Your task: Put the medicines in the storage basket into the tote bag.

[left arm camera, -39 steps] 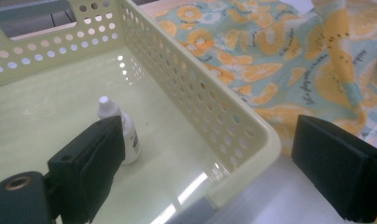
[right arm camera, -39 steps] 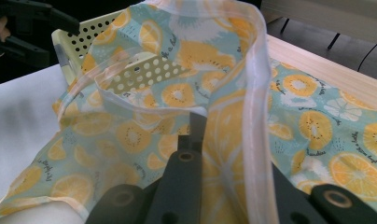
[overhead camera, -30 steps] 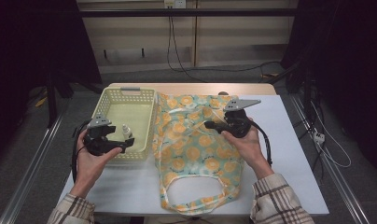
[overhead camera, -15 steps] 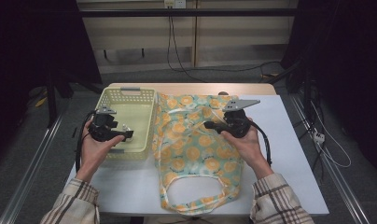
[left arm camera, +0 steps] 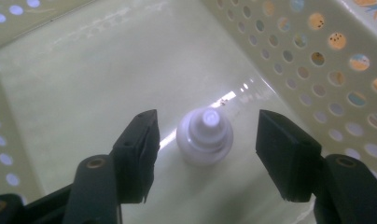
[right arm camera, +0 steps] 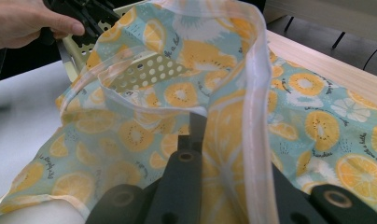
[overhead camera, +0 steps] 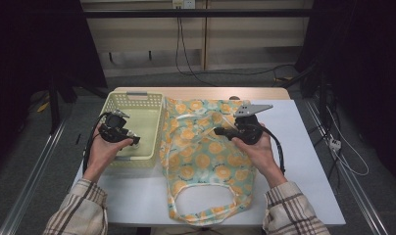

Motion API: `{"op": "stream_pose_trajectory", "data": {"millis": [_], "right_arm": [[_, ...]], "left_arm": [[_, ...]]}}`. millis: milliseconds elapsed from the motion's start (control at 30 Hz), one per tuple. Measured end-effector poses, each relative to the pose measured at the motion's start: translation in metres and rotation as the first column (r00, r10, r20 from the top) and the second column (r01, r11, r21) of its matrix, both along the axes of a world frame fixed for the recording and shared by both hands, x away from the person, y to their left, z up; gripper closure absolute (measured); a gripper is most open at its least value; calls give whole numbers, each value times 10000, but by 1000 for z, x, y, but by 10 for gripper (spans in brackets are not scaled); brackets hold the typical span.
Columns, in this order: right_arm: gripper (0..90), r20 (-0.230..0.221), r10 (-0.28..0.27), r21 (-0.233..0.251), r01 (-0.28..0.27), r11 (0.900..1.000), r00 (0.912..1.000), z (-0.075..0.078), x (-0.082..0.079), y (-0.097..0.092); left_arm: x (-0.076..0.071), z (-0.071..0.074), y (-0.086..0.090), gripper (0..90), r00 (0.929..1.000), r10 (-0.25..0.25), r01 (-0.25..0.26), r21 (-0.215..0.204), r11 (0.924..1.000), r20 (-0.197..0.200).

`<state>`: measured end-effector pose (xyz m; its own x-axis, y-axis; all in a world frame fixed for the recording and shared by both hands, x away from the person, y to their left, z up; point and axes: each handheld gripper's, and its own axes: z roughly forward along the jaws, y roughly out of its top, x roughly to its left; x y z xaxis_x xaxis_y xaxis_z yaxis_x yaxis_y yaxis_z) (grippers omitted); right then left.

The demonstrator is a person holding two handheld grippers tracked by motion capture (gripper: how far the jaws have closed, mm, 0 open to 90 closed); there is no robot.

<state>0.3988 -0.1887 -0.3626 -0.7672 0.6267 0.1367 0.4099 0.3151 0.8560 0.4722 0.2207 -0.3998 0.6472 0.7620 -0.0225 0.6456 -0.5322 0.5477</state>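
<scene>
My left gripper has just been closing; its two jaws flank one white bottle without touching it, standing on the floor of one perforated basket. My right gripper is clamped on one fruit-print bag, beside the basket on one table.

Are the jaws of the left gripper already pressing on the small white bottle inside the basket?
No, in the left gripper view the white bottle stands between the two jaws with a gap on each side.
</scene>
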Motion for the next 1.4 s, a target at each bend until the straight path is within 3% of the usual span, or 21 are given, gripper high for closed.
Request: {"op": "stream_pose_trajectory", "data": {"millis": [100,233,367,400,533,600,967,1100,1200,1400], "right_arm": [[900,-29,6,-23,-6,10000,10000,-1,0,1],[900,-10,-5,14,5,10000,10000,-1,0,0],[900,-11,-3,18,3,10000,10000,0,0,0],[900,-1,-7,6,7,10000,10000,0,0,0],[900,5,9,13,-9,10000,10000,0,-1,0],[900,13,-9,22,9,10000,10000,1,-1,0],[900,13,-30,10,30,10000,10000,0,0,-1],[900,21,-21,8,21,10000,10000,0,0,0],[900,14,-27,-3,27,10000,10000,0,0,0],[900,17,-21,1,21,10000,10000,-1,1,0]], "left_arm": [[3,2,-2,415,10000,-12,12,-49,10000,-49],[8,0,-7,440,9991,-331,340,334,9989,-277],[10,-1,-9,472,9983,-347,372,541,9978,-465],[12,-3,-10,477,9970,-368,416,703,9967,-679],[14,-5,-10,536,9967,-296,372,1009,9942,-761],[14,-5,-10,592,9967,-232,303,908,9954,-779],[13,-2,-7,604,9964,-240,286,560,9980,-817],[10,2,-6,604,9981,-188,212,399,9990,-580],[7,9,-5,604,9996,10,-11,-28,10000,-265],[2,16,-1,604,9999,65,-61,-436,9990,90]]}}
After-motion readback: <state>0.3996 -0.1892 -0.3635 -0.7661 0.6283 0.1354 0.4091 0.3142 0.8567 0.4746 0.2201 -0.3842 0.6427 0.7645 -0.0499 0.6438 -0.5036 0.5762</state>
